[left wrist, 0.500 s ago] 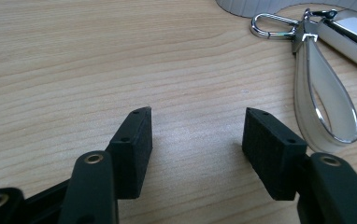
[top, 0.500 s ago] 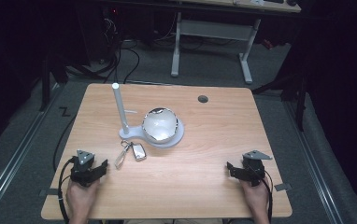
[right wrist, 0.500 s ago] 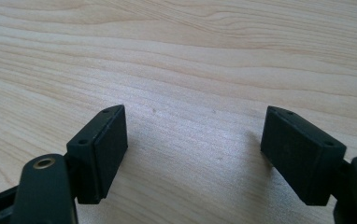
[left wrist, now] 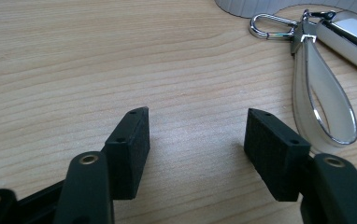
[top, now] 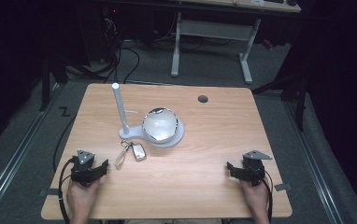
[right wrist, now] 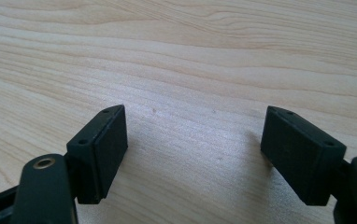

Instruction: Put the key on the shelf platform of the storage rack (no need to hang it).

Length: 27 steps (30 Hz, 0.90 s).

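Item: key fob point(top: 139, 151) w/ strap loop point(left wrist: 324, 112) and clip, on surface point(top: 204, 140) just in front of white stand base point(top: 167, 138). Likely light, rigid, slick casing; strap the easier hold. Left gripper point(top: 103, 167) near fob, right gripper point(top: 229, 168) well apart; both jaws spread wide, empty. Ample bare wood around; near edge close behind grippers.

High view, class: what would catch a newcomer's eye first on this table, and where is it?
The shiny ball on a white stand with an upright white post, near the middle of the wooden table. Just in front lies a set of keys with a clear loop, close to the open left gripper; the right gripper sits open at the far side.
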Each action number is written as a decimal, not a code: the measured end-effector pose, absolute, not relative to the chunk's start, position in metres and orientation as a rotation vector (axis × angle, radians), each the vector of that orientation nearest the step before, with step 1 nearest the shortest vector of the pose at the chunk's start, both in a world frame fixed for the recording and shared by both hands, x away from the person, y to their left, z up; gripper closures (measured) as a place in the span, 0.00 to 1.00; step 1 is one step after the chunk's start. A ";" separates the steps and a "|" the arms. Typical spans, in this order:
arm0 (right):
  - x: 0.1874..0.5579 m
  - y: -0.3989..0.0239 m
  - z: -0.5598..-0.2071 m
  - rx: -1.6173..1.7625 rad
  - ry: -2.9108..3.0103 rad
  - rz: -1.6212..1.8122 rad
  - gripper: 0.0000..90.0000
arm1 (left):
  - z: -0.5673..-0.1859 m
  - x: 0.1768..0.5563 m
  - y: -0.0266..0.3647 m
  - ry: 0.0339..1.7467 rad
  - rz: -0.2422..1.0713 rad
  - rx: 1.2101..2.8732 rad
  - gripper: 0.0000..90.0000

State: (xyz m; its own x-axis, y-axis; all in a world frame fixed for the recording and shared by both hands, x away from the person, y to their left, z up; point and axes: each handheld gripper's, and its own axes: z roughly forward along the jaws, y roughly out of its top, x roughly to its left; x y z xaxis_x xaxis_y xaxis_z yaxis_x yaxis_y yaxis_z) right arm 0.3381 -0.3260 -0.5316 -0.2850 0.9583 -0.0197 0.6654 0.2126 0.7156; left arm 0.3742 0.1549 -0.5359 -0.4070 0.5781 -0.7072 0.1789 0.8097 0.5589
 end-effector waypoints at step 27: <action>0.338 -0.326 -0.532 1.499 2.030 0.838 0.26 | -0.528 0.371 0.156 1.966 0.452 0.541 0.44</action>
